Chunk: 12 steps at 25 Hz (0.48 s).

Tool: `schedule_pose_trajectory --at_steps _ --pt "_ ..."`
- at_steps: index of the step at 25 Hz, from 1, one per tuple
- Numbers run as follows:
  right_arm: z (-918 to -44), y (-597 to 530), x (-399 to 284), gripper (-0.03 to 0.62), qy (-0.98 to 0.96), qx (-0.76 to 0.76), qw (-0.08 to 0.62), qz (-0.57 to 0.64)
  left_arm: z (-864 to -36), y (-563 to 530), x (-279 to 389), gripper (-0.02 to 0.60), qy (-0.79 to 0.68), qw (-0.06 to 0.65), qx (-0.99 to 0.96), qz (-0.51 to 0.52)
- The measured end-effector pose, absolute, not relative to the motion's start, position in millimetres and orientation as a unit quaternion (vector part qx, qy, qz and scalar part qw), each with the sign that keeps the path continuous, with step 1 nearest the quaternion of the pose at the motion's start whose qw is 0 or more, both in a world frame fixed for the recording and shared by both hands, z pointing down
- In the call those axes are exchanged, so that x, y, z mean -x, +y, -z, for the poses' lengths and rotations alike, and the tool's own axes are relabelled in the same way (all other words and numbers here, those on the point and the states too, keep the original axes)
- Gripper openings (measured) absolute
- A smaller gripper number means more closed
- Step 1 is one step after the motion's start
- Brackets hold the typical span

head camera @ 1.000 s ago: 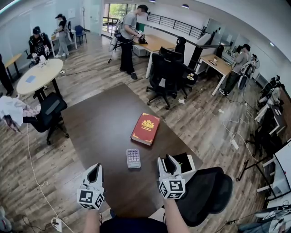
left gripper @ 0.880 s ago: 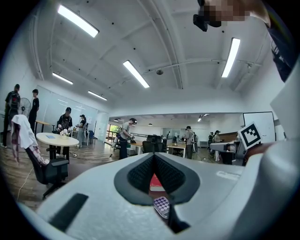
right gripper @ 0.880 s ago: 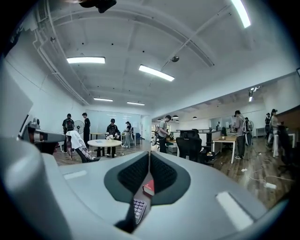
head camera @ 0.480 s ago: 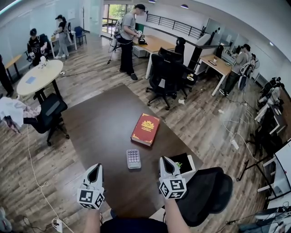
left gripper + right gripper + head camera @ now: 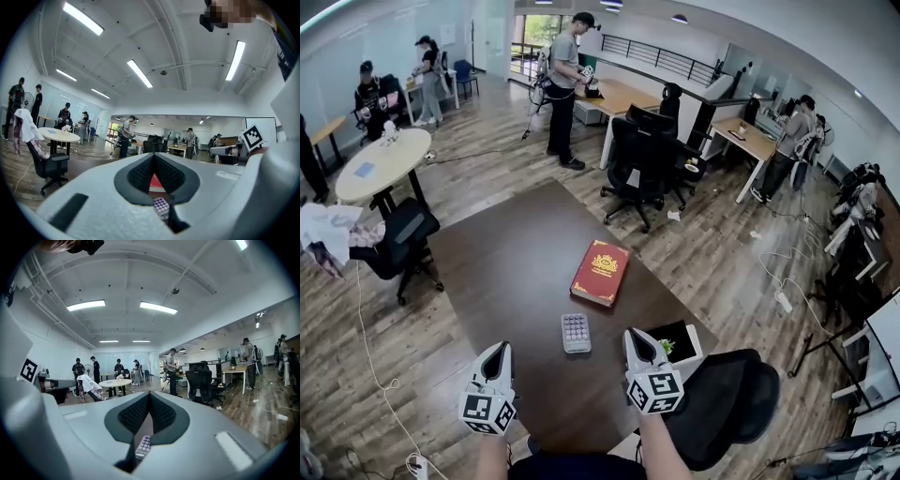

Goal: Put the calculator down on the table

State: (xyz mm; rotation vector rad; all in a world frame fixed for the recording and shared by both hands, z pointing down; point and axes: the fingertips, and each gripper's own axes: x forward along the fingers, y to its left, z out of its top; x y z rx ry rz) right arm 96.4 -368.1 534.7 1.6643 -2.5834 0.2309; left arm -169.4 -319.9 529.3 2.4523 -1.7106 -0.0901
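Two closed grippers, calculator lying on the table
The left gripper [image 5: 494,352] has its jaws pressed together on nothing. The calculator [image 5: 575,332] lies flat on the table [image 5: 506,262], ahead and between both (just before a red book [image 5: 601,272]). The right gripper [image 5: 636,342] is pressed together too, empty. Best, I judge, is to draw back without nudging it.

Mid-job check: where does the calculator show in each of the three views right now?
Head view: calculator flat on the brown table, low centre, nearer than the red book.
Left gripper view: low centre, in the gap under the jaws.
Right gripper view: low centre, in the gap under the jaws.
Shared landmark: round white table, left of centre in every view.
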Motion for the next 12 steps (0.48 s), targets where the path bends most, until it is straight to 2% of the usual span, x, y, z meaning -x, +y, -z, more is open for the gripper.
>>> schedule_pose_trajectory --at_steps 12 --pt "-540 -366 -97 0.006 -0.837 -0.540 0.038 -0.081 -514 -314 179 -0.003 -0.578 0.064 -0.812 0.056"
